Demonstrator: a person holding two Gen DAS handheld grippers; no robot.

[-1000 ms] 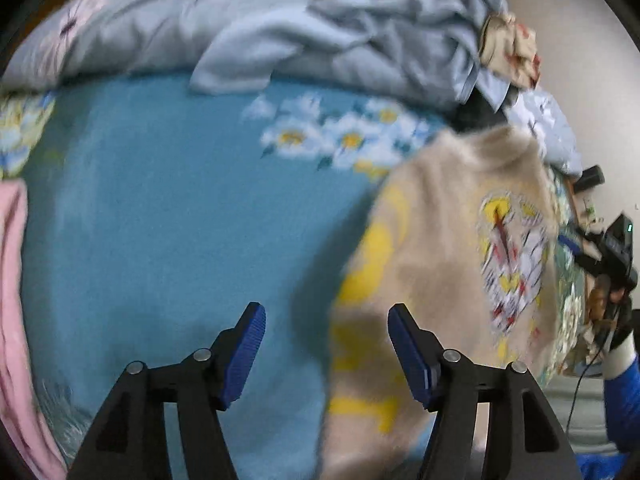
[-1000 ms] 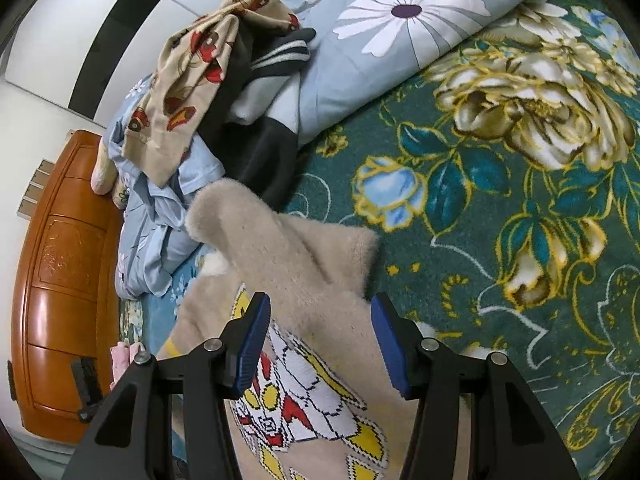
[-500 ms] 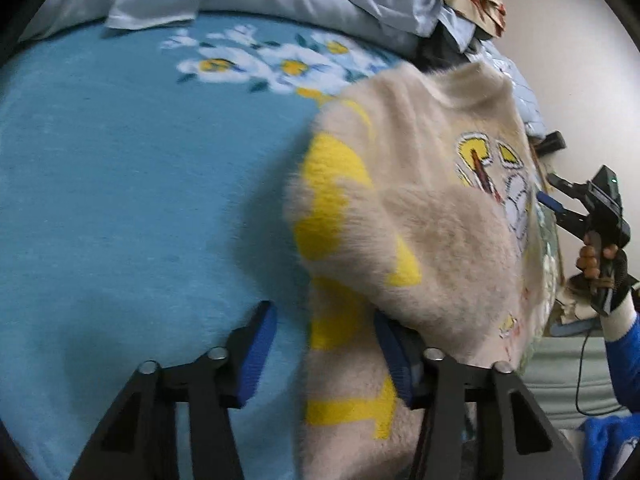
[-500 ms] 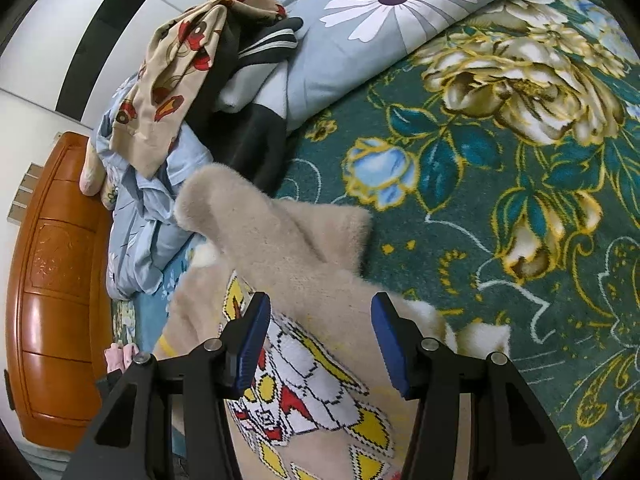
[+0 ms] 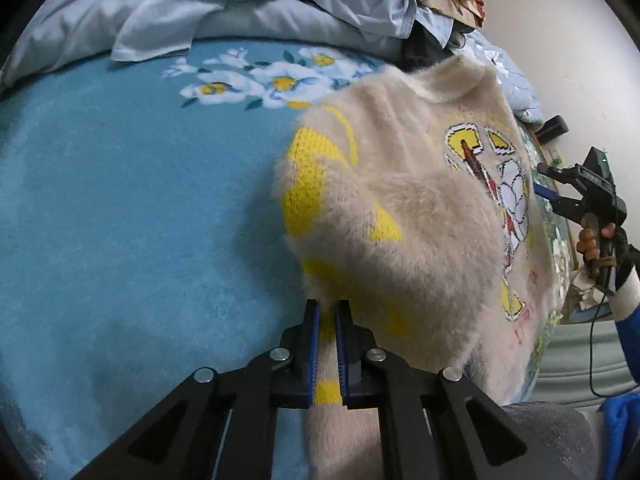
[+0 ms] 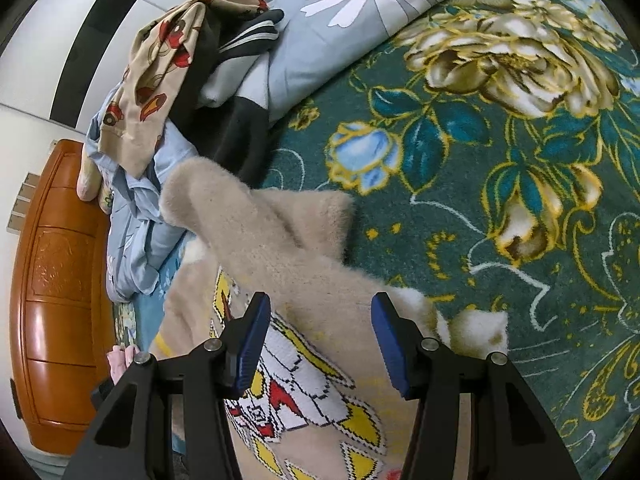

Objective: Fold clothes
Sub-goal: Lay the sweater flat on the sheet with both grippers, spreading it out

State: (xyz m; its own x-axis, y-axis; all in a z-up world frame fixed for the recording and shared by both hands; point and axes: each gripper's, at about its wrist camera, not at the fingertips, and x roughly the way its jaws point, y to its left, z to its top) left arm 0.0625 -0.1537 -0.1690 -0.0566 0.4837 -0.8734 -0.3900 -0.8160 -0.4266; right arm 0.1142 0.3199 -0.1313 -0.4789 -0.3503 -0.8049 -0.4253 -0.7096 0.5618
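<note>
Fuzzy beige sweater (image 5: pixel 412 216) bunches in your left gripper (image 5: pixel 327 312), pads clamped on its yellow-striped sleeve; your right gripper (image 6: pixel 316 320) hovers over it, jaws apart.

Readable text: hardly any.
Sweater lettering: the fuzzy beige sweater (image 5: pixel 432 216) carries a few reddish letters at about 4 o'clock of its knitted cartoon figure (image 5: pixel 508 200), near the hem; they are too blurred and distorted to read.
Right wrist view: at 6 o'clock the same figure shows only red, yellow and white blocks, no letters.
Bedding and other clothes: floral and printed patterns only, no wording.
</note>
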